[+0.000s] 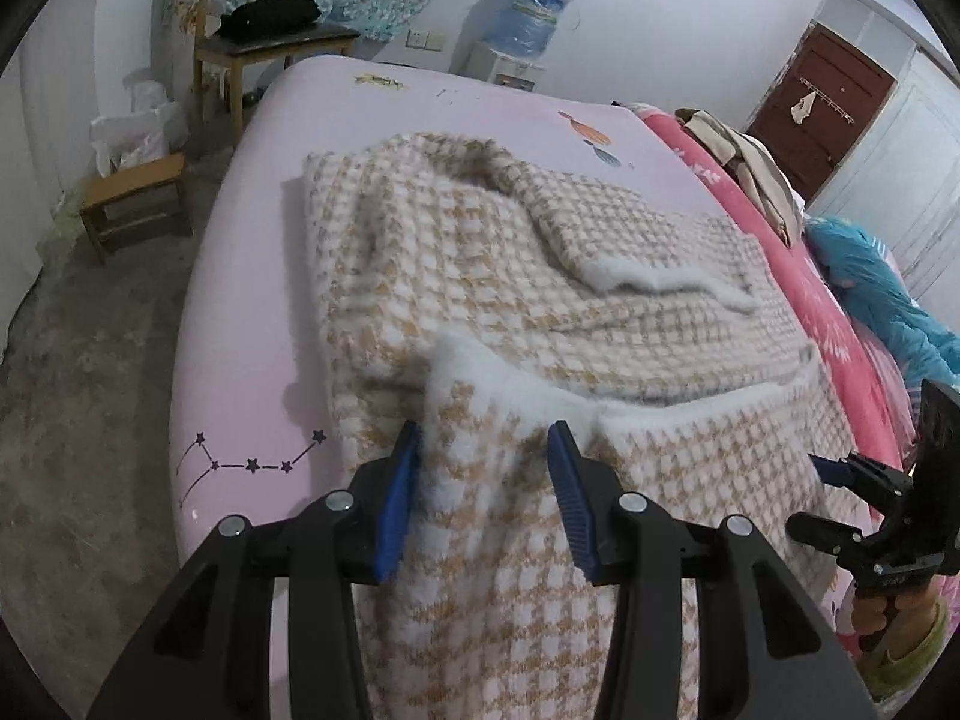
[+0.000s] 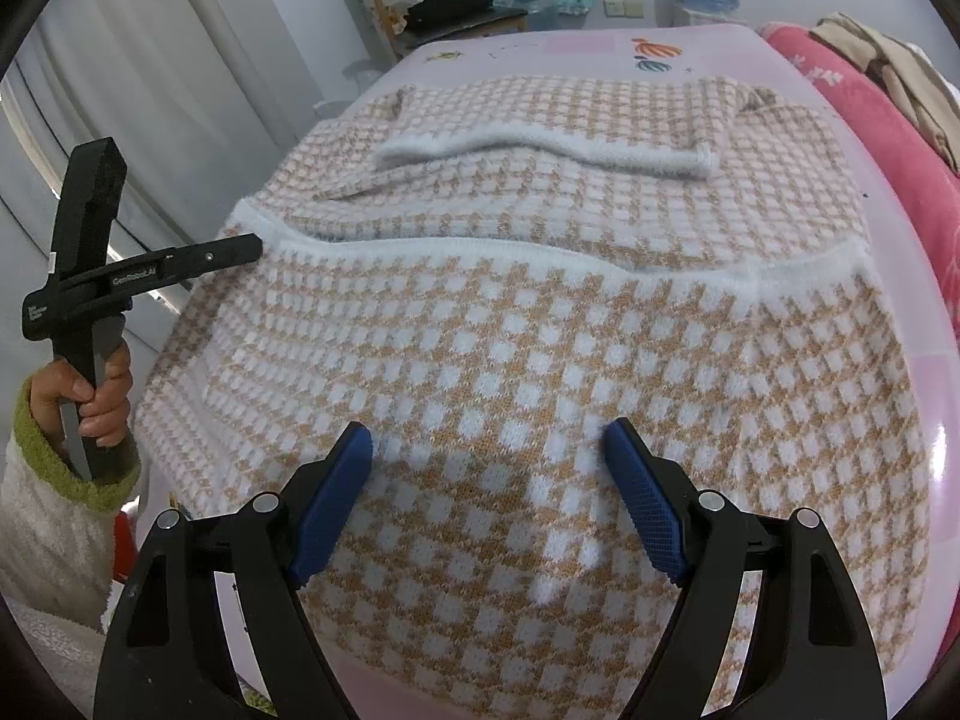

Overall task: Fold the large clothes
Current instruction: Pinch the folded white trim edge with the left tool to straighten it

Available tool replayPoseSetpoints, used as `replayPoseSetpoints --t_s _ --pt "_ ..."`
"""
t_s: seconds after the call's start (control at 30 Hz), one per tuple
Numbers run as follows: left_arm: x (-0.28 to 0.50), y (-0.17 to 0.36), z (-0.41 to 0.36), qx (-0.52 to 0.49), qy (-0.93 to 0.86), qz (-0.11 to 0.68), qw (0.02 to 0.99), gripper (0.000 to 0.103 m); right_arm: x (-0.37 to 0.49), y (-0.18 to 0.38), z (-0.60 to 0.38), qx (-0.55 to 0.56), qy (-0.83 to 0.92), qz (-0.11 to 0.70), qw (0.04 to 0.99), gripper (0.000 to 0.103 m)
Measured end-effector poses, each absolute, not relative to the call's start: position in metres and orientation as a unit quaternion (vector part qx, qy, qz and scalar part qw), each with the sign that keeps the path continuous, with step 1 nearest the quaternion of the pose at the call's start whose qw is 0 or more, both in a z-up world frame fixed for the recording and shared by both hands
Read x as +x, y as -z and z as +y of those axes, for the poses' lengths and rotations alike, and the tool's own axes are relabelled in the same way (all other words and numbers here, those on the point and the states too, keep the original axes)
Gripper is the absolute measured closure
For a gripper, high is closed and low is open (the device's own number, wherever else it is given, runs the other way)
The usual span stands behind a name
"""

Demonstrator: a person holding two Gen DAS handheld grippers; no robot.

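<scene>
A large tan and white houndstooth sweater (image 1: 492,276) lies on the pink bed (image 1: 240,276), its sleeves folded across the body and its near hem hanging over the bed edge. It fills the right wrist view (image 2: 540,324). My left gripper (image 1: 483,441) is open, its blue fingers either side of the sweater's near left corner fabric. It shows side-on in the right wrist view (image 2: 249,249) at the white hem band. My right gripper (image 2: 486,438) is open and empty just above the lower sweater body; it shows in the left wrist view (image 1: 825,465) at the right.
A red quilt (image 1: 810,300) with beige clothes (image 1: 744,168) and a blue garment (image 1: 882,294) lies along the bed's right side. A wooden chair (image 1: 264,42), a low stool (image 1: 132,204) and a water dispenser (image 1: 522,18) stand beyond the bed. Bare concrete floor (image 1: 90,420) lies left.
</scene>
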State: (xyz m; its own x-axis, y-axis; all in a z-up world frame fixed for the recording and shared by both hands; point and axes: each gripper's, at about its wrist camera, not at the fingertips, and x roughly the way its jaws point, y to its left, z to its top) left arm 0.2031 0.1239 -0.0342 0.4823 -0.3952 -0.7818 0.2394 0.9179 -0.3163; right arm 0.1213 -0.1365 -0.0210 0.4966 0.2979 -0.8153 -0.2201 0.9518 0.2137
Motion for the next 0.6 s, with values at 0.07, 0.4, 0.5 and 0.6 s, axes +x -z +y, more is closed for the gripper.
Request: replayPoseSetpoints --t_s 0.07,0.4,0.5,0.6 --pt "0.203 0.034 0.124 -0.089 0.192 0.472 0.856 0.061 0.122 0.022 -0.137 0.043 -0.15 0.478 0.864 0.026" --pt "0.202 0.035 0.123 -0.095 0.192 0.48 0.851 0.061 0.122 0.023 -0.141 0.045 -0.157 0.475 0.865 0.025" --pt "0.196 0.031 0.108 -0.041 0.168 0.477 0.861 0.061 0.121 0.023 -0.141 0.046 -0.157 0.475 0.865 0.025" --pt "0.19 0.032 0.09 0.024 0.138 0.474 0.869 0.061 0.121 0.023 -0.141 0.047 -0.158 0.474 0.865 0.025"
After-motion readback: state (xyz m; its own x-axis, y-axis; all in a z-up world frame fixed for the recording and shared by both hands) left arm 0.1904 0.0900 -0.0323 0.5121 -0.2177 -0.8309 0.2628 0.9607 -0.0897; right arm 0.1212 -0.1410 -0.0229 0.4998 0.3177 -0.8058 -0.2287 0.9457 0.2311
